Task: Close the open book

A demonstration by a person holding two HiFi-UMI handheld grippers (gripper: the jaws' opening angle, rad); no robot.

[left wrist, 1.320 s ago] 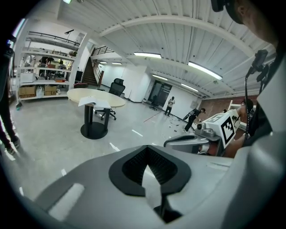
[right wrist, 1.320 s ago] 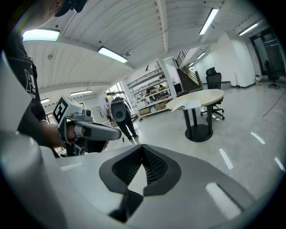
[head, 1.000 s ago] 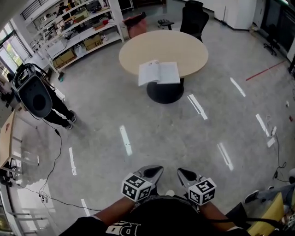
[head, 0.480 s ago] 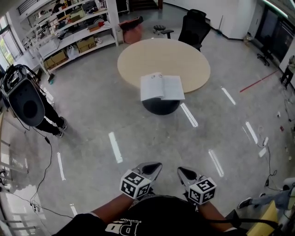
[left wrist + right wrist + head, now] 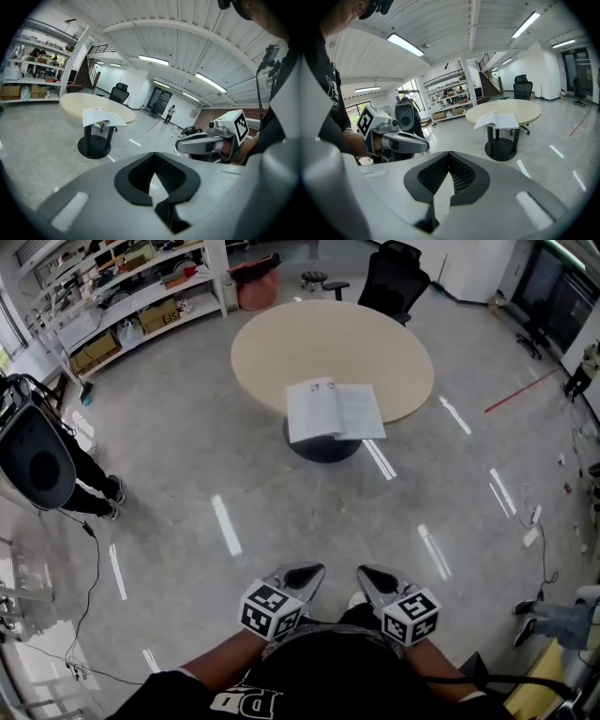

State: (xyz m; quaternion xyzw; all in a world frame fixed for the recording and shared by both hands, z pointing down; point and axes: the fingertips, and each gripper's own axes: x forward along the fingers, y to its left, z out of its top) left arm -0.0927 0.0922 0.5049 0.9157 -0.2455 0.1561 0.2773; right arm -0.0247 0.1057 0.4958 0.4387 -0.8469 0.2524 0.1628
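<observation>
The open book (image 5: 335,411) lies pages up on the near edge of a round beige table (image 5: 281,343), partly overhanging it. It is far ahead across the floor. My left gripper (image 5: 315,570) and right gripper (image 5: 364,572) are held side by side close to my body, both shut and empty, pointing towards the table. The left gripper view shows the book (image 5: 101,116) small and distant, with the right gripper (image 5: 187,143) alongside. From the right gripper view the book (image 5: 497,120) sits on the table (image 5: 520,108), and the left gripper (image 5: 419,145) is beside me.
Grey polished floor separates me from the table's black pedestal base (image 5: 323,448). Shelving (image 5: 122,287) runs along the back left, a black office chair (image 5: 394,282) stands behind the table, and a person with bulky equipment (image 5: 37,460) is at the left. Cables (image 5: 94,559) trail there.
The table and book have come closer and lower in the head view as I move forward. Both grippers stay shut in front of my body.
</observation>
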